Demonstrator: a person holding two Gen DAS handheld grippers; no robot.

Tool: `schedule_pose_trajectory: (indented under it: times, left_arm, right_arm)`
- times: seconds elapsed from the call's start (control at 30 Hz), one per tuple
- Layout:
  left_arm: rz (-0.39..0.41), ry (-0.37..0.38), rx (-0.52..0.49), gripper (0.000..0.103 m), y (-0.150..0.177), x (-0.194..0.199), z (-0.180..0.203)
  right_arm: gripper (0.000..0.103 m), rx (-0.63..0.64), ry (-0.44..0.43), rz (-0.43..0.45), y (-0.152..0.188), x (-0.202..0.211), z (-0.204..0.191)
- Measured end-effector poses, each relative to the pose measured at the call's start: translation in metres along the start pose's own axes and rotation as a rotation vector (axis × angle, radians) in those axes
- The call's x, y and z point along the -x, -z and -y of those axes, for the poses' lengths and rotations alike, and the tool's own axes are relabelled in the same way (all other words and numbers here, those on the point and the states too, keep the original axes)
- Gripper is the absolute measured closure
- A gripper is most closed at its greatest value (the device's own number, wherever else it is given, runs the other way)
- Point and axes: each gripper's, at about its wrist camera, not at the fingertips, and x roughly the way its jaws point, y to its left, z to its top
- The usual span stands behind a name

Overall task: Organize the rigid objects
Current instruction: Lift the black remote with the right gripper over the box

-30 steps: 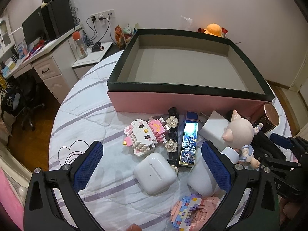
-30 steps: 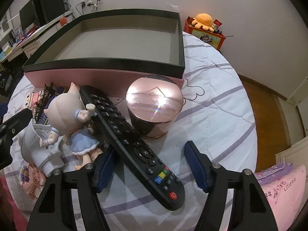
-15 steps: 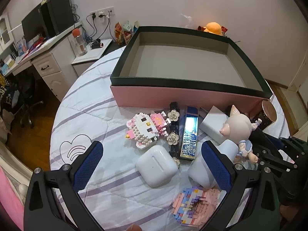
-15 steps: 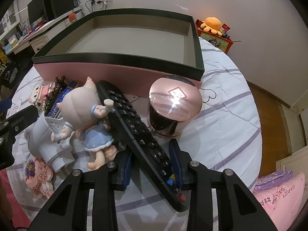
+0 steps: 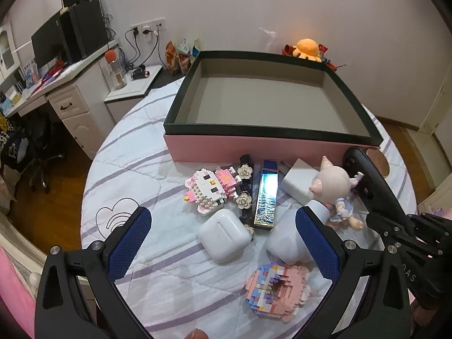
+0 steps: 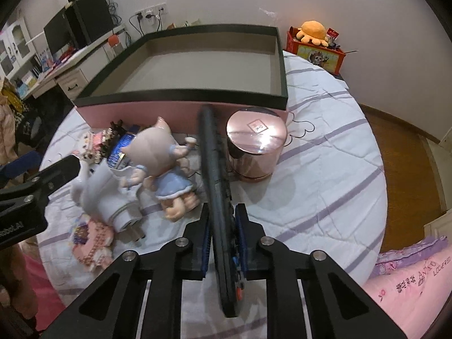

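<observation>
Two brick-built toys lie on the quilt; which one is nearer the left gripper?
The round pink and pastel donut-like brick toy, just ahead of the left gripper. The pink-and-white cat brick figure lies farther off, toward the pink box.

Both wrist views steeply downward over bed, near clutter, left view from left, right from right, sharing box, doll
</observation>
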Motion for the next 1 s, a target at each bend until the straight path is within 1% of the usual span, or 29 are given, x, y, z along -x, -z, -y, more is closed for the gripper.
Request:
schedule_pose_trajectory:
  times: [0.23, 0.63, 0.8, 0.87, 0.93, 1.0]
  left_arm:
    - [0.024, -0.001, -0.002, 0.000, 0.000, 0.016, 0.001]
    - [0.054, 0.011, 0.003, 0.000, -0.002, 0.035, -0.002]
    - [0.080, 0.018, 0.014, 0.000, -0.013, 0.045, -0.007]
    - [0.097, 0.024, 0.023, 0.000, -0.023, 0.050, -0.011]
    - [0.111, 0.028, 0.031, 0.000, -0.034, 0.052, -0.014]
    - [0.122, 0.022, 0.040, 0.000, -0.045, 0.051, -0.018]
  right_arm:
    - [0.090, -0.019, -0.021, 0.031, -0.001, 0.013, 0.003]
    - [0.090, -0.045, -0.084, 0.076, 0.000, 0.034, 0.000]
    - [0.090, -0.040, -0.090, 0.122, -0.007, 0.051, -0.005]
    - [0.090, -0.041, -0.095, 0.146, -0.013, 0.059, -0.006]
    - [0.090, -0.035, -0.096, 0.175, -0.023, 0.066, -0.008]
    - [0.090, -0.024, -0.096, 0.202, -0.040, 0.068, -0.011]
